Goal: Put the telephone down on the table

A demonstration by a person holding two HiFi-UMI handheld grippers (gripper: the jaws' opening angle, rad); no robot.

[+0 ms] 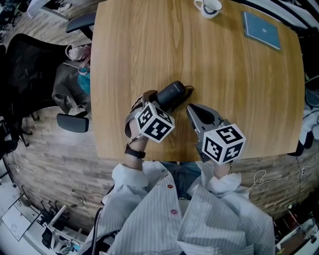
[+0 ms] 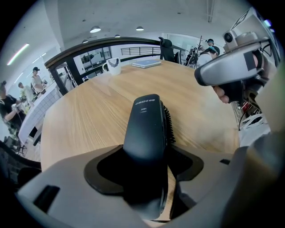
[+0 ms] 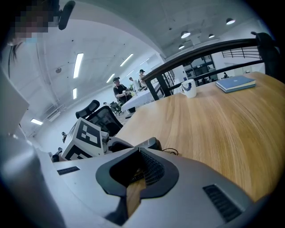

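The telephone (image 1: 171,94) is a black handset with a curly cord at its far end. It lies along my left gripper (image 1: 160,101), which is shut on its near end over the wooden table (image 1: 149,45). In the left gripper view the telephone (image 2: 147,124) points forward between the jaws of the left gripper (image 2: 147,165); whether it touches the table (image 2: 89,116) I cannot tell. My right gripper (image 1: 191,111) hovers just to its right, shut and empty. The right gripper view shows the right gripper (image 3: 139,153) with tips together and the telephone (image 3: 150,143) just beyond.
A white mug (image 1: 209,7) and a blue notebook (image 1: 261,29) sit at the table's far side. A black office chair (image 1: 30,74) with clothes on it stands at the left. The table's near edge (image 1: 174,158) is right below both grippers.
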